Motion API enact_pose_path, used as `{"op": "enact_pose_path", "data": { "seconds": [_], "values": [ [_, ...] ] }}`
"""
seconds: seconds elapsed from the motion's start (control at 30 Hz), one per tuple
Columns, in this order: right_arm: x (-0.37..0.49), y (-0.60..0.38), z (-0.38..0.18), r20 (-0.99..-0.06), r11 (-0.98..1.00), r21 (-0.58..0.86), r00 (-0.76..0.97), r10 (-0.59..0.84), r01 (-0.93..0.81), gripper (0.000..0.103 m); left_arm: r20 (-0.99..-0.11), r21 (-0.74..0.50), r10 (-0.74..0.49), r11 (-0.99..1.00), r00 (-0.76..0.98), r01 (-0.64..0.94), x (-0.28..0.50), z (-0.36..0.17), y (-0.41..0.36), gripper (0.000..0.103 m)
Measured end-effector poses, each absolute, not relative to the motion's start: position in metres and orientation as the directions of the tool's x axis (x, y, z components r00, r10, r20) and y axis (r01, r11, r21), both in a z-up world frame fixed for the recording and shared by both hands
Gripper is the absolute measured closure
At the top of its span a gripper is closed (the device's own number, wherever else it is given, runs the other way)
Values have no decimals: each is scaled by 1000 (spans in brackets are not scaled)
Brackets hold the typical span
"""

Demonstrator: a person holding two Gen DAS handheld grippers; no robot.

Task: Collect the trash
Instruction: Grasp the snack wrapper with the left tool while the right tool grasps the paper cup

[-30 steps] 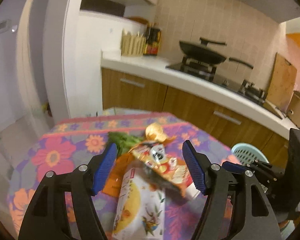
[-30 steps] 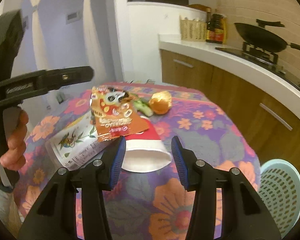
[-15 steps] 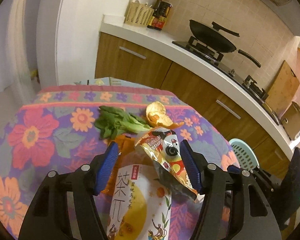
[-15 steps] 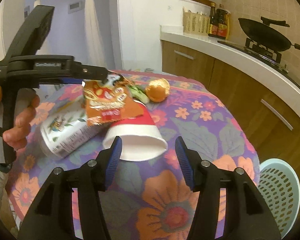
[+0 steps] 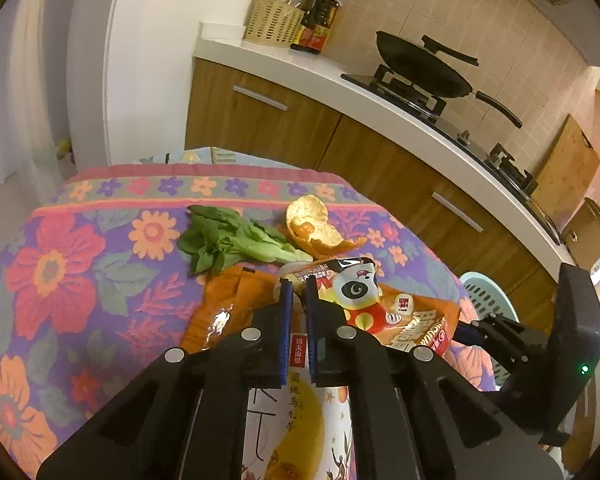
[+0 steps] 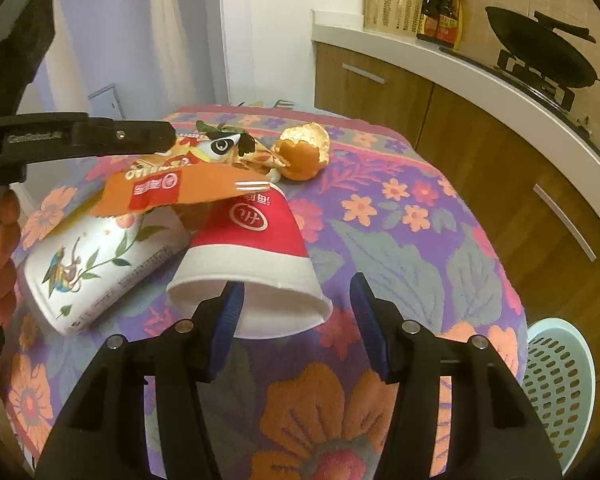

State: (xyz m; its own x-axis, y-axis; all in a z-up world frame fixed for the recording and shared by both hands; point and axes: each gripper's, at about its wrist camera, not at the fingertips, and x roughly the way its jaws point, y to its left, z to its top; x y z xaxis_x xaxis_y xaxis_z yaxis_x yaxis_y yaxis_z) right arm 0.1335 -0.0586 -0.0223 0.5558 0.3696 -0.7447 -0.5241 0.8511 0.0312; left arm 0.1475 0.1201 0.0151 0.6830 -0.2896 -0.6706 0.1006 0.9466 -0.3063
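Left gripper [image 5: 296,286]: blue ribbed pads nearly together, clenched on the top edge of a crinkly foil snack wrapper [image 5: 384,312], orange and red with a cartoon eye. In the right wrist view the wrapper [image 6: 180,184] hangs from that gripper [image 6: 168,140] clear of the surface, over the cups.

Right gripper [image 6: 296,316]: released, pads wide apart, either side of the rim of a paper cup [image 6: 252,256]. The cup is red with a white band, conical, lying on its side with its mouth toward the camera.

Cups: two. The second, a white printed cup [image 6: 88,264] with leaf and bird artwork, lies just left of the red one.

Surface [image 6: 400,248]: floral cloth, purple with orange and red blooms.

Other trash: one orange peel [image 5: 312,228], curled and hollow; one leafy green stalk [image 5: 228,240] beside it; one flat orange packet [image 5: 228,304] under the wrapper.

One pale blue perforated plastic basket [image 6: 560,384] stands low, beyond the surface's right edge.
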Motion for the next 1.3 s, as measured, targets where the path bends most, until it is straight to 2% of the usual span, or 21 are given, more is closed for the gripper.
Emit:
{"op": "enact_pose_path", "data": {
  "seconds": [0.2,0.27,0.8,1.13,1.3],
  "values": [
    [139,-60,-23,-746,857,56,548,377,-512,91,-653,-304,-306,944,693,130,143,19,118,102],
    [138,-60,-23,-743,862,48,559,368,-504,98,-647,-300,-304,945,700,133,142,20,117,102],
    [119,-95,-15,-704,906,13,640,308,-423,100,-587,-338,-350,925,730,171,114,36,103,103],
    [112,-172,-20,-694,962,38,685,221,-272,101,-604,-335,-416,906,680,257,101,21,42,103],
    [104,-214,-20,-674,974,77,709,207,-211,101,-633,-360,-446,893,632,270,99,-5,14,103]
  ]
}}
